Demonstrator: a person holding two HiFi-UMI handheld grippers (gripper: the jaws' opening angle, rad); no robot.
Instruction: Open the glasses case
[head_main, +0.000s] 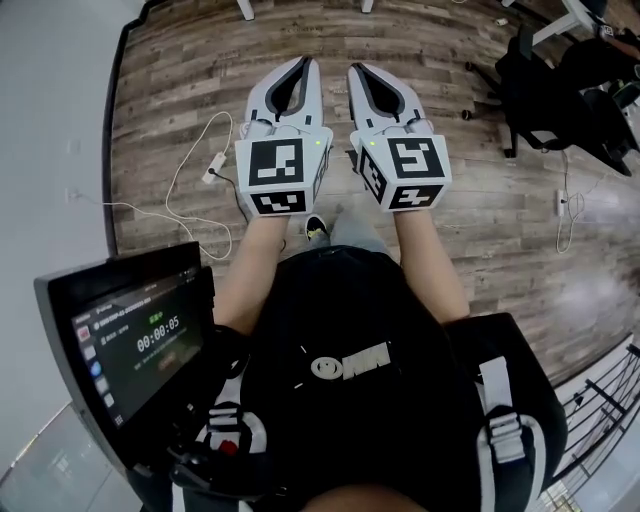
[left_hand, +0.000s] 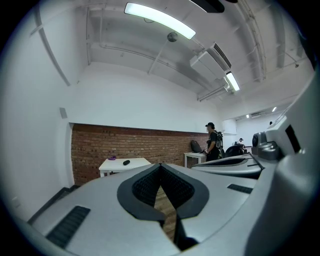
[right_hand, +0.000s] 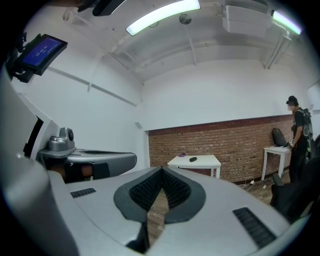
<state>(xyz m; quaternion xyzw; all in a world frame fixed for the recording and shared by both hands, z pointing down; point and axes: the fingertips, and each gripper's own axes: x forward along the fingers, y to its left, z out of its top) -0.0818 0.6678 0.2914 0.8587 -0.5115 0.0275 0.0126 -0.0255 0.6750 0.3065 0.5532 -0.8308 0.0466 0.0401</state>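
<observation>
**Both grippers shut and empty, glasses case far ahead on a table**

Closest in the head view is the wearer's black harness, with a dark screen mounted behind and outside the left gripper. Bare forearms reach forward from it. The left gripper and the right gripper are held out side by side, near each other but apart, both pointing roughly level across the room.

Each gripper's own view shows its jaws pressed together at the tips. Only a sliver of wooden floor shows through the gap behind the ribbed pads, and nothing is held between them.

Below the grippers lies the plank floor. A white cable and a small white adapter sit on it just outside the left gripper, and dark office chairs stand well out past the right gripper.

Far ahead of both sets of jaws stands a white table. The glasses case lies on its top as a small dark oblong, too small for any detail. It is well apart from either gripper, slightly left of the left tips and slightly right of the right tips. A purple thing sits on the same top, to the case's left.

Behind the table runs a brick wall. Further right a person stands at a second table.
</observation>
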